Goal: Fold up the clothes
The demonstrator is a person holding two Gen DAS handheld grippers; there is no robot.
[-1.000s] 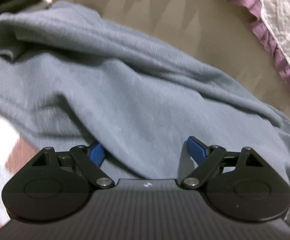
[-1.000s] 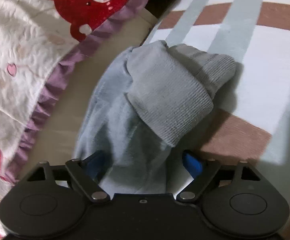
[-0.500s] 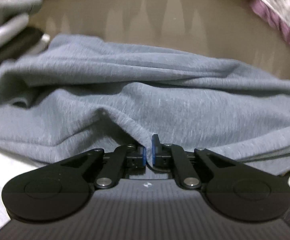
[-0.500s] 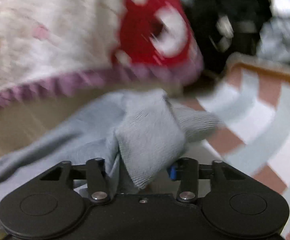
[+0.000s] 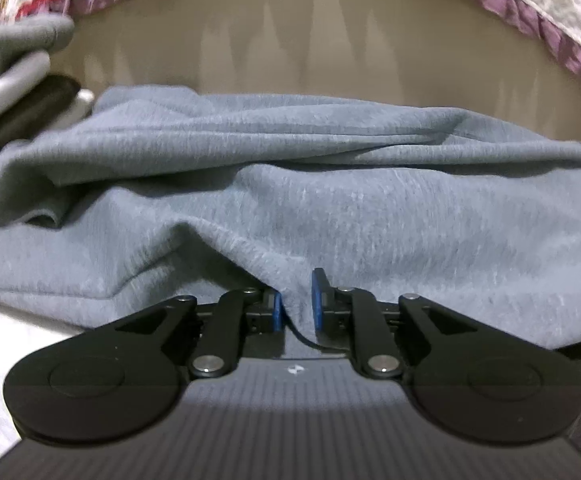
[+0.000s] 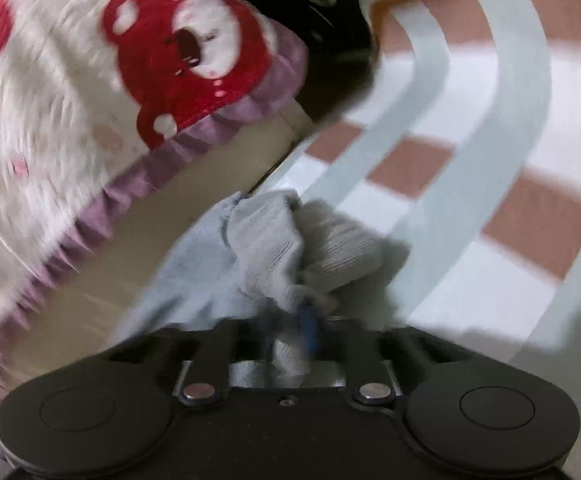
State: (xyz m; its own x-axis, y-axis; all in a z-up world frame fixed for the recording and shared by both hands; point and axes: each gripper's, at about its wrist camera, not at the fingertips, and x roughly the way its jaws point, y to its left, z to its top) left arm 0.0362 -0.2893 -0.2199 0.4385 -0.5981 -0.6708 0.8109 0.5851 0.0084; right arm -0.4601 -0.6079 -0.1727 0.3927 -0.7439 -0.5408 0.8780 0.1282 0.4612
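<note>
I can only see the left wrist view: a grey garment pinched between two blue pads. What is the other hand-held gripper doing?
Observer: The right hand-held gripper is shut on the ribbed cuff of the same grey garment.
Operator: Is that cuff lying flat?
Observer: No, it is bunched up above the pads, over a striped rug.
Operator: Anything else near it?
Observer: A white quilt with a red bear and purple frill lies to the cuff's left. The right wrist view is blurred.
</note>
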